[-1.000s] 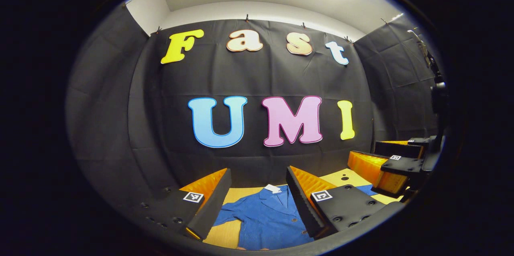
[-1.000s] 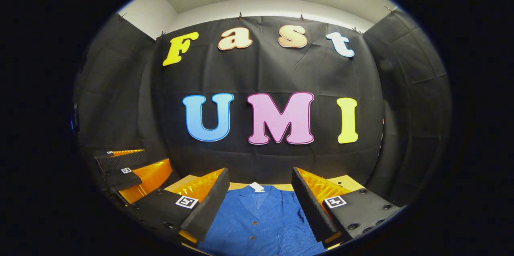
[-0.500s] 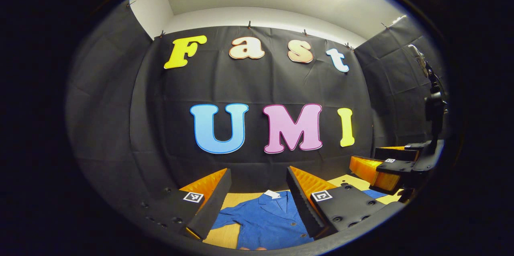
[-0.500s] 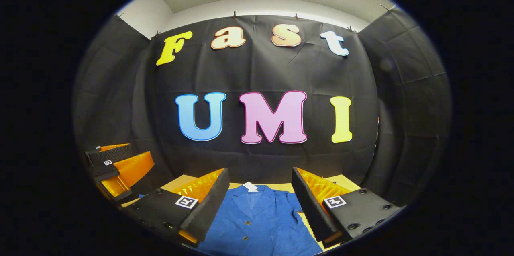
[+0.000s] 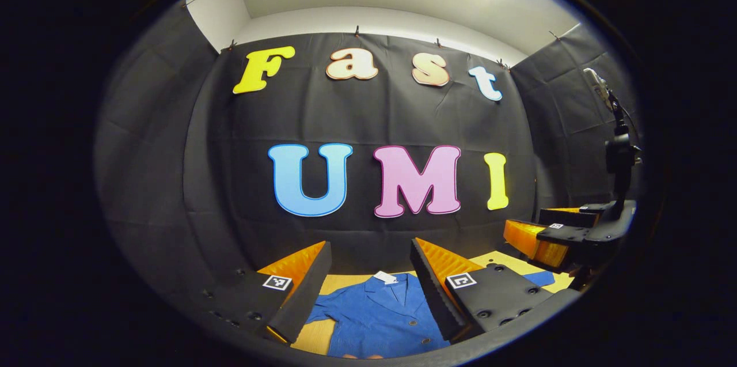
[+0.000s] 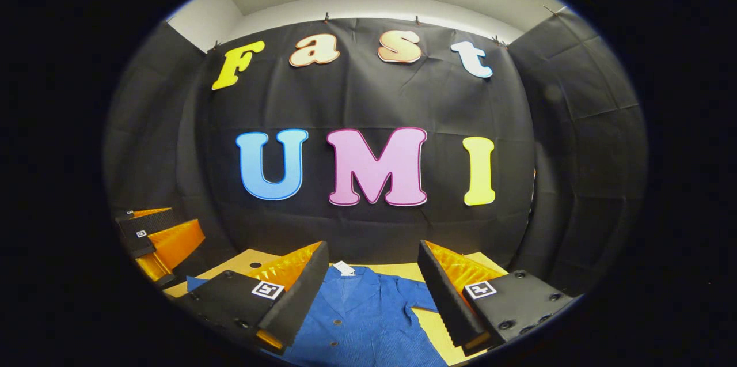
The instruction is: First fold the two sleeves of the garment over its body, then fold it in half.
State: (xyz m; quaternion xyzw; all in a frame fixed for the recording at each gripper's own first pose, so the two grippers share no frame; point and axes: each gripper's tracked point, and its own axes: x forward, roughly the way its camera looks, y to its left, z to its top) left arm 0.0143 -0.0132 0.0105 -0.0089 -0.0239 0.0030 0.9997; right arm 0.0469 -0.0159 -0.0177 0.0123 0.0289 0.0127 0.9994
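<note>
A blue buttoned shirt lies flat on the wooden table, collar and white tag toward the back wall. In the left gripper view my left gripper hangs open above the shirt's collar and left shoulder, holding nothing. Farther right in that view the right gripper hovers over the shirt's right sleeve. In the right gripper view the shirt shows between the fingers of my right gripper, which is open and empty above its chest. The left gripper floats at the far left there.
The table runs back to the black cloth wall. A dark stand with a mounted device rises at the right edge of the left gripper view. Bare wood lies beside the shirt on both sides.
Both grippers have drifted apart sideways above the shirt, the right one to the right and the left one to the left. Both stay open and empty.
</note>
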